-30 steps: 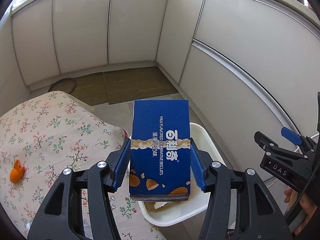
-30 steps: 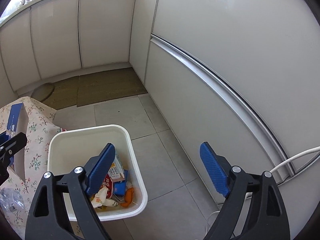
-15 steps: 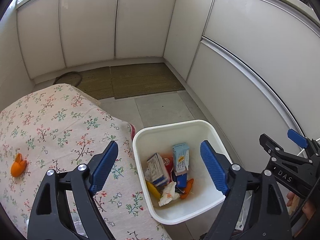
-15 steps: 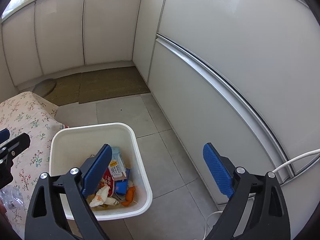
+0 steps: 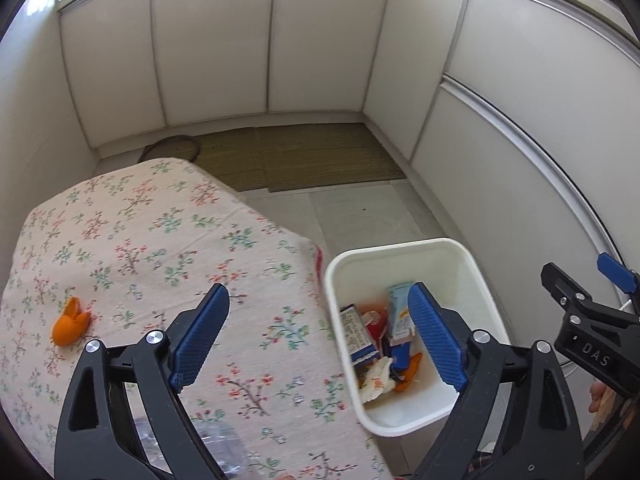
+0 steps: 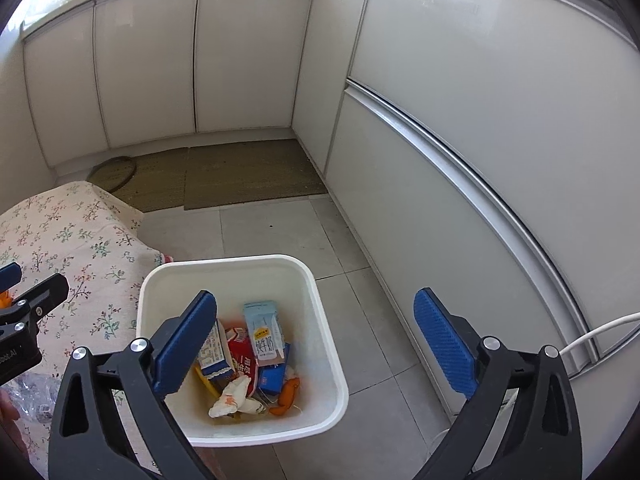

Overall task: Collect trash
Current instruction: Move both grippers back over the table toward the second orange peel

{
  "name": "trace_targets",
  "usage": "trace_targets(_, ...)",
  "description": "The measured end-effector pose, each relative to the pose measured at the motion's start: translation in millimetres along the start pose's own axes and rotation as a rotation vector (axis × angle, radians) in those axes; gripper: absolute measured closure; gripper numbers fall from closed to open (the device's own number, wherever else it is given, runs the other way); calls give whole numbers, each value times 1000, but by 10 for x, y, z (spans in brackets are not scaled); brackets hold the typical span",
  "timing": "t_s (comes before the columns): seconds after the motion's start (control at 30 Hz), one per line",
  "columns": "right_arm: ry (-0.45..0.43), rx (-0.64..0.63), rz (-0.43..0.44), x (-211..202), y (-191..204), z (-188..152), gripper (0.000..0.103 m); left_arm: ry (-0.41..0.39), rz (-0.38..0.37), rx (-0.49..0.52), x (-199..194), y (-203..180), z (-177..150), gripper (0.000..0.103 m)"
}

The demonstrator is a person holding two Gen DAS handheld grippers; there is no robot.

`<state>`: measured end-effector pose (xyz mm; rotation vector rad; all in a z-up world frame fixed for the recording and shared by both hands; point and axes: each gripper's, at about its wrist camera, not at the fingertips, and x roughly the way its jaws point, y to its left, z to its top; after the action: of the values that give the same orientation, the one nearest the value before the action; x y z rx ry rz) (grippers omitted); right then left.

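Now the left claw (image 5: 316,338) hangs with its blue-padded jaws spread wide and nothing between them; they have just been opening. It sits over the edge of the surface covered in a floral-print cloth (image 5: 152,240), with the white rectangular plastic bin (image 5: 404,246) on the grey tiled floor (image 6: 280,232) just beside that edge. Inside the bin lies a heap of trash: a blue biscuit box (image 6: 214,354), a red carton (image 6: 242,356), a pale blue milk carton (image 6: 264,332), a crumpled white tissue (image 6: 232,398) and a bit of orange peel (image 6: 286,396). The right claw (image 6: 316,354) is likewise wide open and empty, its jaws having just been opening, with the left jaw over the bin and the right one over the floor. One orange piece of peel (image 5: 70,322) rests on the cloth, well apart from the bin. A crinkled clear plastic wrapper (image 5: 208,446) lies on the cloth beneath the left claw. A woven brown mat (image 6: 240,172) lies by the white cabinets (image 6: 152,64).
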<state>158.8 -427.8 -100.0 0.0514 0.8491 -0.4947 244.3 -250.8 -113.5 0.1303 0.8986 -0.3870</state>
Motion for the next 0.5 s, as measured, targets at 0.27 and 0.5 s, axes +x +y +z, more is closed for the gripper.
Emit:
trace_targets(0.27, 31, -78, 62, -3, 418, 5, 7, 79, 92, -58, 79, 566, -69, 10)
trace_targets(0.5, 55, -170, 144, -39, 874, -50, 7, 181, 236, -11, 245, 1210, -215, 10)
